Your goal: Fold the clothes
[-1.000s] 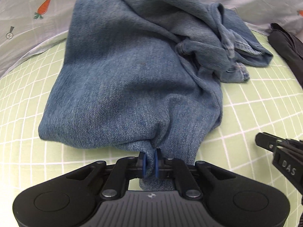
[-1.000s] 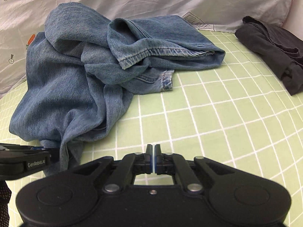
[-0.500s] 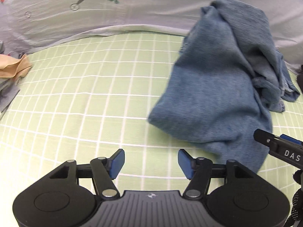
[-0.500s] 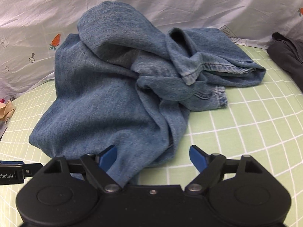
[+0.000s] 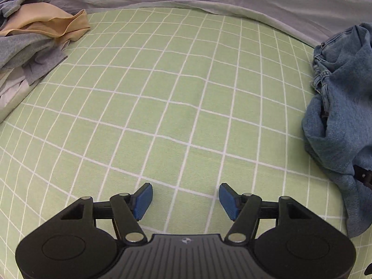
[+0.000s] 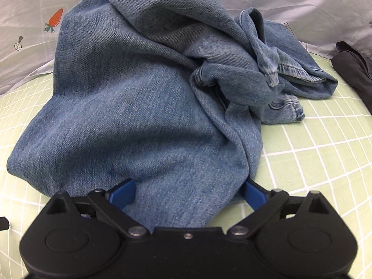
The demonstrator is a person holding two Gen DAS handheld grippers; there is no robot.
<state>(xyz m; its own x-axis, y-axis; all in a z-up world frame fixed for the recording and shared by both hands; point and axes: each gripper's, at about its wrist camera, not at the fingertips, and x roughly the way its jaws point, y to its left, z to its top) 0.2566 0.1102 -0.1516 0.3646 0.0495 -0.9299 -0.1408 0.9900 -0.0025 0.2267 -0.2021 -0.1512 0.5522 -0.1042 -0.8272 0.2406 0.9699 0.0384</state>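
Observation:
A pair of blue jeans (image 6: 139,107) lies crumpled in a heap on the green checked sheet (image 6: 325,153). My right gripper (image 6: 188,196) is open, its blue pads on either side of the near edge of the jeans, which lies between the jaws. My left gripper (image 5: 186,201) is open and empty over bare sheet (image 5: 176,88). The jeans also show in the left wrist view (image 5: 344,107) at the right edge, apart from the left gripper.
A pile of beige and grey clothes (image 5: 30,39) lies at the far left. A dark garment (image 6: 353,69) lies at the right. A white cloth with a carrot print (image 6: 34,23) runs along the back edge.
My left gripper let go of the jeans, opened and swung left away from them. My right gripper opened and moved left onto the near edge of the jeans.

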